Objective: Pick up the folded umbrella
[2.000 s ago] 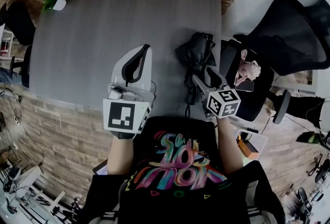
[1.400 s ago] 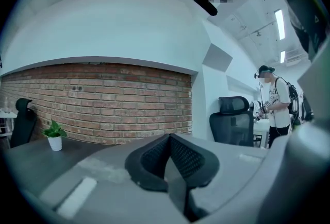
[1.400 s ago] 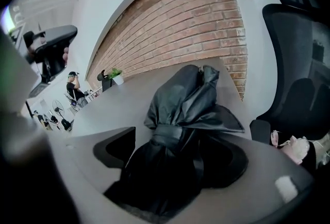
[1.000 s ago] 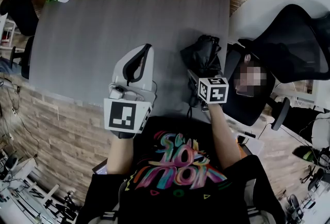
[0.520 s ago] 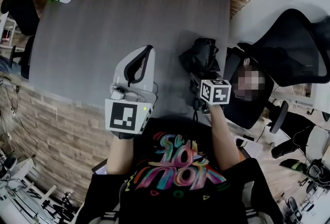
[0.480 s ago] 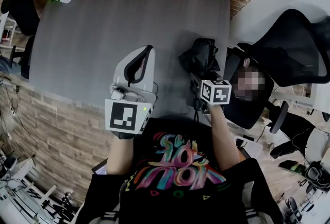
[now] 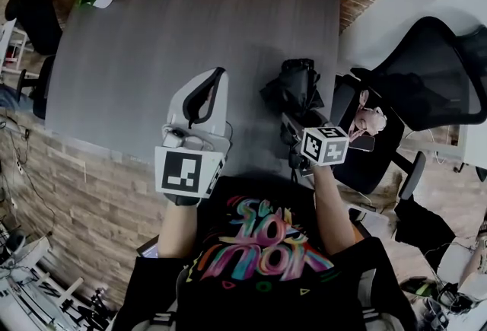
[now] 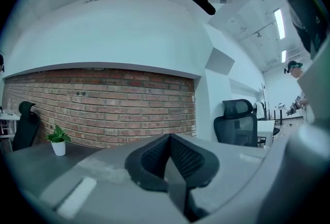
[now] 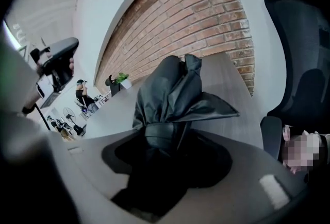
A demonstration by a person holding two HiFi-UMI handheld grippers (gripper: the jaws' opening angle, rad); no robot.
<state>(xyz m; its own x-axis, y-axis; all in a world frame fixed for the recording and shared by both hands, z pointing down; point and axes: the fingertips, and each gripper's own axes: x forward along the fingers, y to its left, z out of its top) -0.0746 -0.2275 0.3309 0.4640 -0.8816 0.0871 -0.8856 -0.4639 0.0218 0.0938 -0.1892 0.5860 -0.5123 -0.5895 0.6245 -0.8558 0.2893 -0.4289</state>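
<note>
The right gripper [image 7: 291, 124] is closing its fingers around the folded umbrella [image 7: 295, 86] near the worktop [image 7: 190, 17] edge. The left gripper [image 7: 207, 90] is clenched and empty.

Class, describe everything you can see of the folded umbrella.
The folded umbrella is black, its glossy fabric bunched in loose folds and cinched by a strap. It is near the right edge of the grey table, pointing away from the person. The right gripper is closing its jaws on the near end, which fills the gap between them. Whether it touches the table is unclear.
</note>
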